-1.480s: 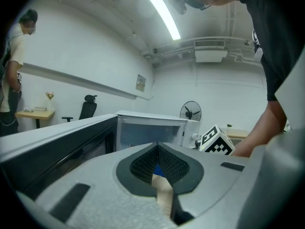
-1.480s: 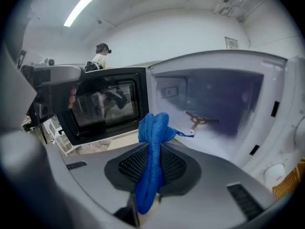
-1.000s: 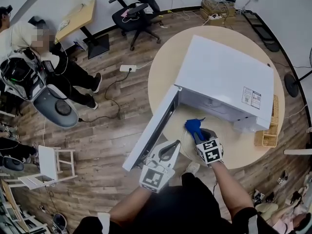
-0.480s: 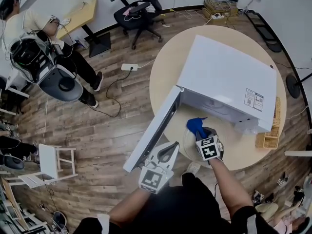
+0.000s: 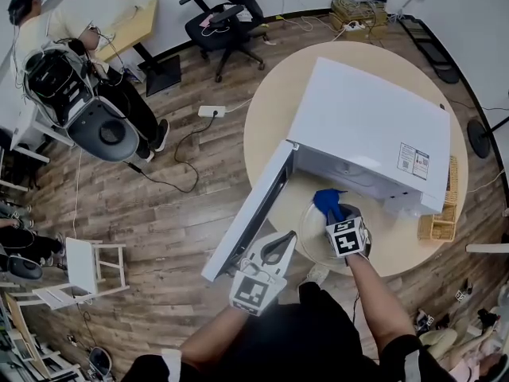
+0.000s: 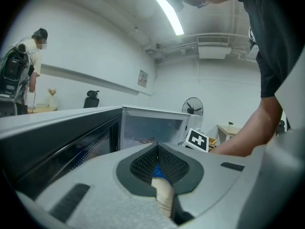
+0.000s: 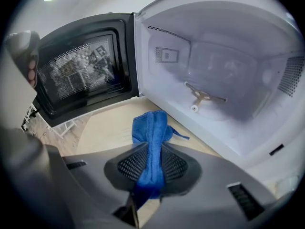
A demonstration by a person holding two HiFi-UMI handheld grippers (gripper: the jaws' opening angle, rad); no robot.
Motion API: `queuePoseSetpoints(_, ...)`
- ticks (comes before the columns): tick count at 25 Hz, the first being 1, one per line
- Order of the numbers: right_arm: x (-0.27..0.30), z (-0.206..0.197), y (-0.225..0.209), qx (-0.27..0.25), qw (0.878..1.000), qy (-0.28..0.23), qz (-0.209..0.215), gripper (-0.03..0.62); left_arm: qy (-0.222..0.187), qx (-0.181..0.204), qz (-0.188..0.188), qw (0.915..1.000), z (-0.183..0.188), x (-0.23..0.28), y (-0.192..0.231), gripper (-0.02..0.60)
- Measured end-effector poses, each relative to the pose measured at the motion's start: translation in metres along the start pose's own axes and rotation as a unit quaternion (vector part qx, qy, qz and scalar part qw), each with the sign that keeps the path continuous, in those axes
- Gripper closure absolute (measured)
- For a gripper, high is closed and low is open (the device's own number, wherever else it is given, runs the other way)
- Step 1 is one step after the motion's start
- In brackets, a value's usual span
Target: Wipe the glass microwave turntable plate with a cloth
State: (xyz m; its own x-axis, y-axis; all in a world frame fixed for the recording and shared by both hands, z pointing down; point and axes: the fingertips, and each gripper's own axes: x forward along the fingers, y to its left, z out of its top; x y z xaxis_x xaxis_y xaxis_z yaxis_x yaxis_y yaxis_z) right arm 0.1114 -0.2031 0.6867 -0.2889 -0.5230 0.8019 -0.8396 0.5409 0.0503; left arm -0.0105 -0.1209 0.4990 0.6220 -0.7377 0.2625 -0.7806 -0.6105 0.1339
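Left claw (image 5: pixel 286 235) grey (square-marker cube (image 5: pixel 254 291)); black shirt (image 5: pixel 278 342)

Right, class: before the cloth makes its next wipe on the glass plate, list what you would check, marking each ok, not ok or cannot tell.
1. Blue cloth clamped in the right gripper: ok.
2. Glass plate out of the microwave and lying on the table: ok.
3. Cloth pressing on the plate: cannot tell.
4. Left gripper steadying the plate: cannot tell; its jaws are together with nothing seen between them.
5. Microwave door swung open, clear of the plate: ok.
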Motion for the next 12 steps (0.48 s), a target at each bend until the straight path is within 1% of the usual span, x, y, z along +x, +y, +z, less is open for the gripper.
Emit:
queuePoseSetpoints(3,0.000,-0.002,-0.010,0.005,1.000,0.001,-0.009,0.520,0.001,0.003,-0.001,1.0000,0.000,0.001,-0.001,0.575)
queuePoseSetpoints(6,-0.001,-0.005,-0.020,0.011,1.000,0.003,-0.018,0.520,0.000,-0.004,0.000,1.0000,0.000,0.002,-0.001,0.575)
queuePoseSetpoints(9,-0.005,-0.008,-0.028,0.011,0.999,0.006,-0.029,0.517,0.002,0.010,-0.002,0.9999,-0.001,0.001,-0.001,0.575)
queuePoseSetpoints(12,-0.006,-0.010,-0.034,0.015,0.999,0.008,-0.038,0.516,0.000,-0.002,0.001,1.0000,-0.001,0.001,0.000,0.575)
